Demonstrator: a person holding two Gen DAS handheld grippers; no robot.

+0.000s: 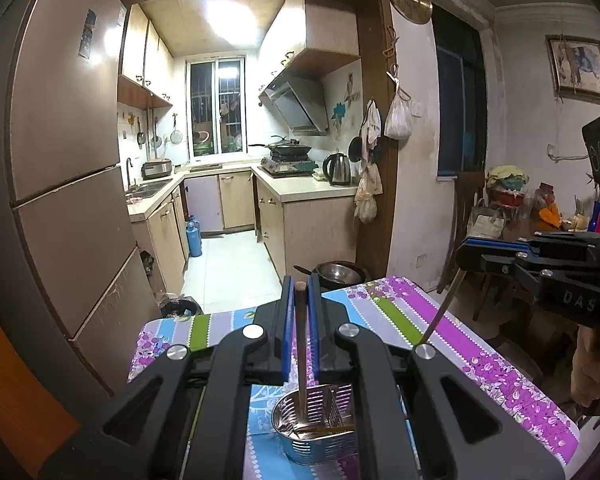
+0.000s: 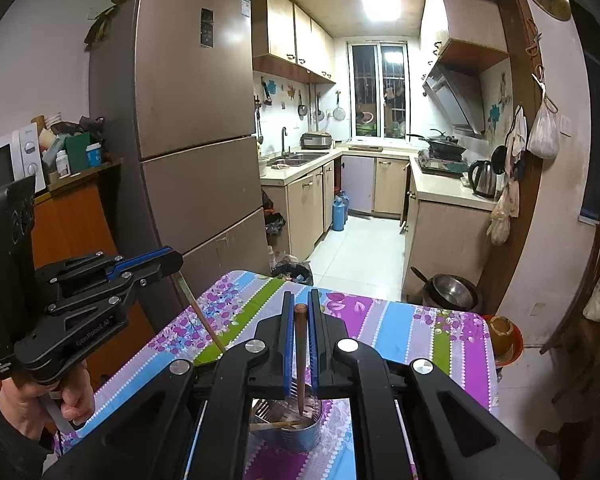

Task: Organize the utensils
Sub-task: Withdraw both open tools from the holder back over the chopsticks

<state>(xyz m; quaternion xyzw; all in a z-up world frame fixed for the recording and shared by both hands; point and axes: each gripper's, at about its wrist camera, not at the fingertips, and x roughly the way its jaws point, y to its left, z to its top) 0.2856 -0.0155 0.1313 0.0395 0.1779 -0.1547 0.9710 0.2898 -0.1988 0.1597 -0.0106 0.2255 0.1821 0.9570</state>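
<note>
Your left gripper (image 1: 299, 289) has narrow jaws clamped on a chopstick (image 1: 300, 344), upright, tip down inside the holder (image 1: 316, 428). The metal slotted holder stands on the floral table (image 1: 384, 312), directly under both grippers, with more chopsticks lying inside. Your right gripper (image 2: 299, 309) is also narrow, clamped on a second chopstick (image 2: 300, 356), tip inside the same holder (image 2: 300, 432). Past the table (image 2: 380, 328), a fridge (image 2: 188, 120) and a pot (image 2: 454, 292) on the floor.
</note>
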